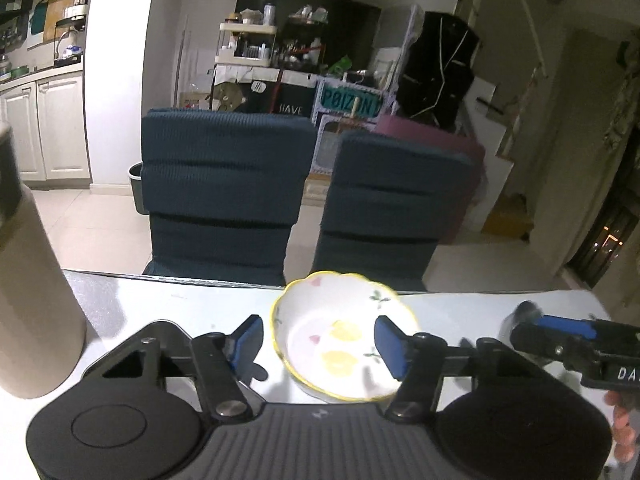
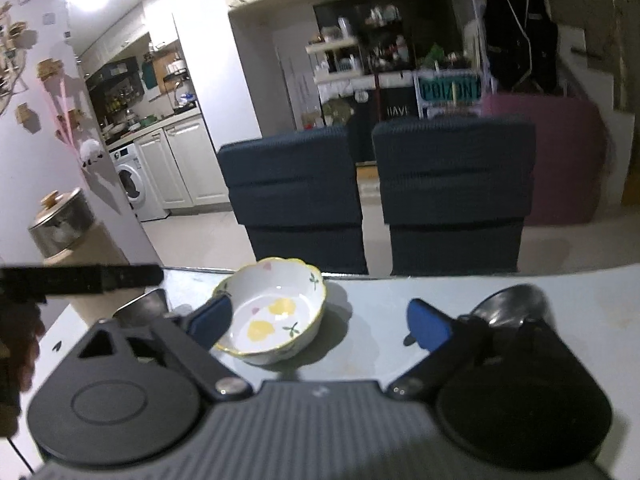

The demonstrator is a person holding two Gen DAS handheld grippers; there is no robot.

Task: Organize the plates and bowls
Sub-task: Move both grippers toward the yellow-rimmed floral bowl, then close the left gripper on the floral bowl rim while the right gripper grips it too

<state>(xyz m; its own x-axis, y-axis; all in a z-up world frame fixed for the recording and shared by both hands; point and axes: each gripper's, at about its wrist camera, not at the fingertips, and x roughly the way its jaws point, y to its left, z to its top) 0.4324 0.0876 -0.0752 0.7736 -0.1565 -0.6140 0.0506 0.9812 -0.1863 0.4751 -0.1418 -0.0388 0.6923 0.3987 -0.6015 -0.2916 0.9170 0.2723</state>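
A white bowl [image 1: 340, 332] with a yellow scalloped rim and lemon pattern stands on the white table [image 1: 180, 304]. My left gripper [image 1: 318, 340] is open, with its blue pads on either side of the bowl, which lies between them; I cannot tell if they touch it. In the right wrist view the bowl [image 2: 272, 316] sits left of centre. My right gripper [image 2: 320, 320] is open, its left pad close by the bowl's near left rim. The right gripper also shows at the right edge of the left wrist view [image 1: 568, 336].
Two dark blue chairs [image 1: 224, 184] [image 1: 400, 200] stand behind the table's far edge. A tall beige container [image 1: 36, 292] stands on the table's left. A lidded metal pot [image 2: 60, 220] sits far left in the right wrist view. The left gripper's body [image 2: 80, 276] crosses its left side.
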